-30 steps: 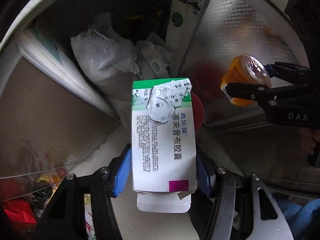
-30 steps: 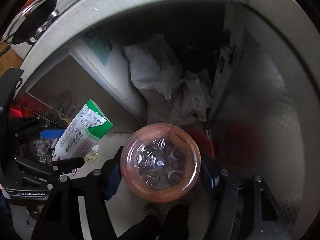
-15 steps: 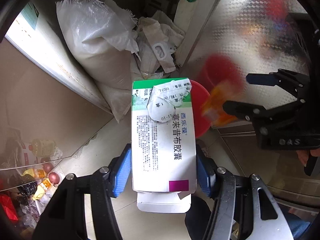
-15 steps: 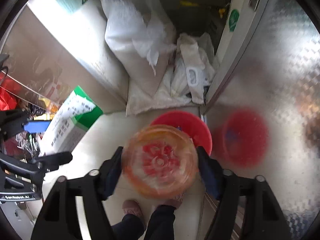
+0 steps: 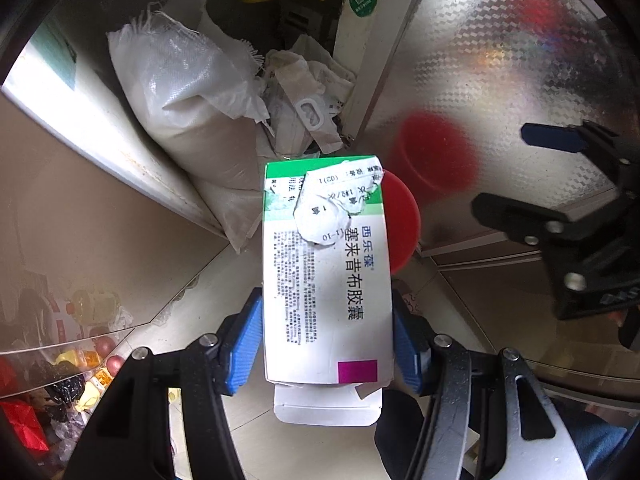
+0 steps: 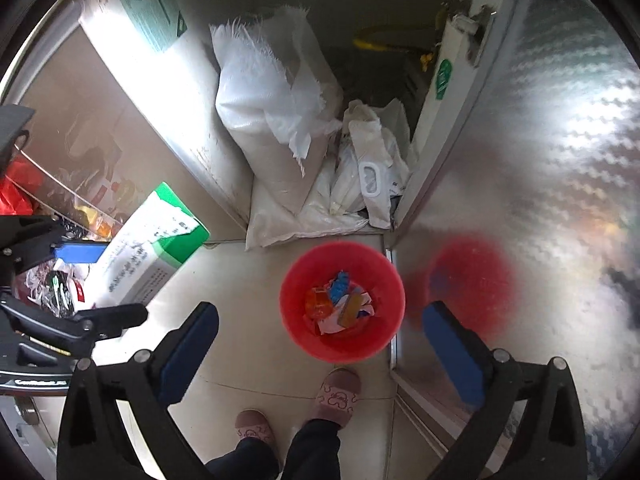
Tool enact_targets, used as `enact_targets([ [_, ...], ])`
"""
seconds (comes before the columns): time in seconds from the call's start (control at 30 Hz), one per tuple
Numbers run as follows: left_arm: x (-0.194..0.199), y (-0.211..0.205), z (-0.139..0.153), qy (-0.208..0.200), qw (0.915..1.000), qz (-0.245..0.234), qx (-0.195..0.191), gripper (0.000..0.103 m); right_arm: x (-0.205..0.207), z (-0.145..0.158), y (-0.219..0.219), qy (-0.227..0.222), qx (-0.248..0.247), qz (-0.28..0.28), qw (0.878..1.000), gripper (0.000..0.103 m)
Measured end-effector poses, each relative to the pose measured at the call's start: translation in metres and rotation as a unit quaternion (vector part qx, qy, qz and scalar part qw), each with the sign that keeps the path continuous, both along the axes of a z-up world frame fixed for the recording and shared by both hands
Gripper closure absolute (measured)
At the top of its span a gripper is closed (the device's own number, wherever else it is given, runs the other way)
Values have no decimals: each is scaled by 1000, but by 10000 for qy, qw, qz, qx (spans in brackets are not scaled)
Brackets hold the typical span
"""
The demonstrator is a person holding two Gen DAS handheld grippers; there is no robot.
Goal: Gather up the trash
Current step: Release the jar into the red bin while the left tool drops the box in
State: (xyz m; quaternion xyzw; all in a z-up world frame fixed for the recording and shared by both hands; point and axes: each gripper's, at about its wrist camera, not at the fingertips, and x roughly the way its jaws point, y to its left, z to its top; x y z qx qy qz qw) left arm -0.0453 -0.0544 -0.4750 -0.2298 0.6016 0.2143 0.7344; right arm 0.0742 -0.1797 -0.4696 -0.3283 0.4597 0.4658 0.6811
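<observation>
Medicine box, centre of the left wrist view: large black vertical characters 塞来昔布胶囊, blue 西乐葆 beside them. Torn white label at its green top end: "(021)" and "1-10" legible, the rest too small. Left gripper body, lower left of the right wrist view: small white lettering, unreadable.

Above the round red plastic bin we find open air; white woven sacks crowd behind it, a patterned steel door flanks its right, bare tiled floor its left.
</observation>
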Motion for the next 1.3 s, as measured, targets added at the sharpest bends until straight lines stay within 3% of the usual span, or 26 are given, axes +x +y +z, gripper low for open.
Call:
enact_targets([
  [0.23, 21, 0, -28, 32, 9996, -186, -231, 47, 6, 0, -7, 6, 86, -370, 9993, 1],
  [0.7, 62, 0, -81, 76, 9973, -576, -456, 46, 33, -38, -15, 164, -316, -887, 9954, 1],
  [0.77, 66, 2, -85, -25, 9971, -588, -478, 38, 35, -38, -18, 198, -304, -978, 9945, 0],
  [0.83, 68, 5, -85, -60, 9971, -632, -423, 24, 35, -37, -20, 199, -288, -1009, 9943, 0],
  [0.9, 68, 6, -84, -156, 9968, -657, -416, 22, 35, -36, -21, 173, -273, -1004, 9944, 1],
  [1.1, 62, 13, -71, -269, 9973, -515, -447, 0, 33, -31, -24, 182, -274, -997, 9945, 1],
  [1.3, 38, 9, -38, -250, 9984, -420, -294, 0, 20, -11, -23, 105, -201, -942, 9953, 1],
])
